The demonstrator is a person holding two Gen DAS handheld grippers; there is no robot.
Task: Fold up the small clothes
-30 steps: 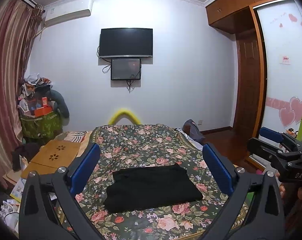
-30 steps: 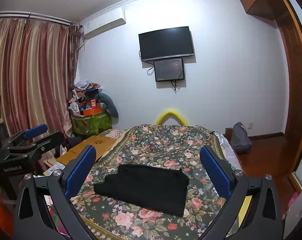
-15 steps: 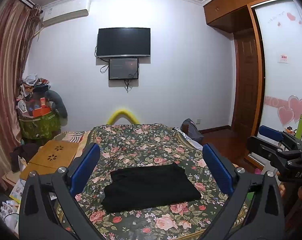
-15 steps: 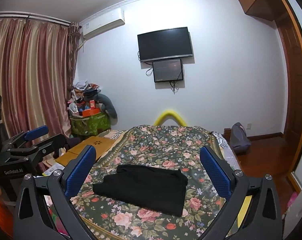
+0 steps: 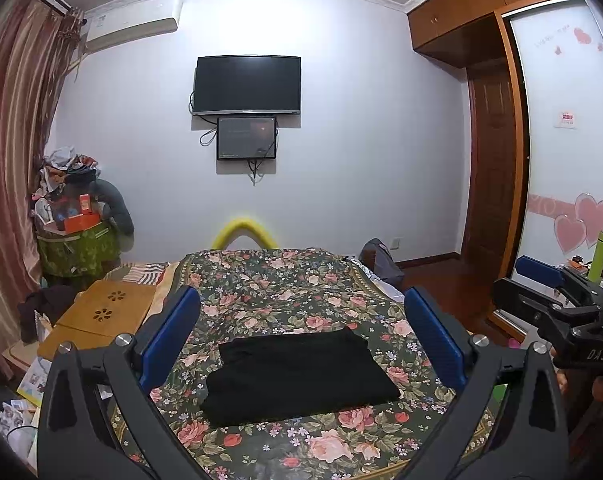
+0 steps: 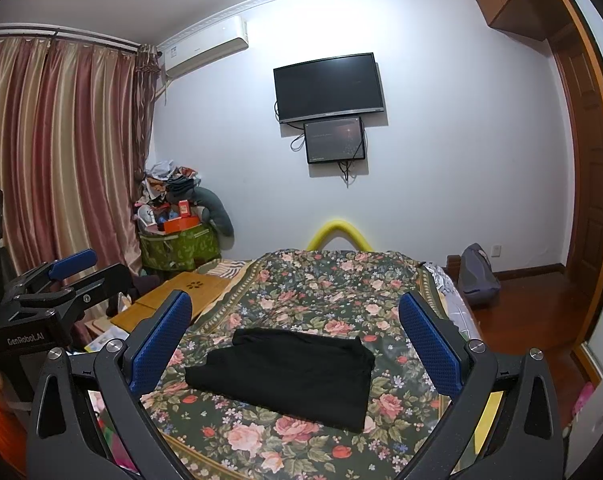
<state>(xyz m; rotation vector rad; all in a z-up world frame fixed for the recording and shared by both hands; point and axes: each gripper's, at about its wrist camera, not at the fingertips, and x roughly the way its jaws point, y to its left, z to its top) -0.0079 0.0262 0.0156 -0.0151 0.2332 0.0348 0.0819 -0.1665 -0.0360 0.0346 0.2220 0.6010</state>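
Observation:
A black garment (image 5: 299, 376) lies folded into a flat rectangle on the flowered bedspread (image 5: 269, 280), seen also in the right wrist view as the same black garment (image 6: 285, 372). My left gripper (image 5: 301, 320) hangs open above and in front of it, blue pads wide apart, nothing between them. My right gripper (image 6: 295, 320) is open too, held over the near edge of the bed, empty. Each view catches the other gripper from the side: the right one (image 5: 541, 280), the left one (image 6: 67, 268).
A wooden lap desk (image 5: 101, 312) lies left of the bed beside a heaped green basket (image 5: 75, 248). A grey bag (image 6: 475, 276) stands on the wooden floor to the right. A television (image 5: 247, 84) hangs on the far wall, and wardrobe doors (image 5: 557, 160) stand at right.
Both grippers have drifted slightly, so the garment sits a little lower and left in view. The garment itself has not moved, and both grippers stay open.

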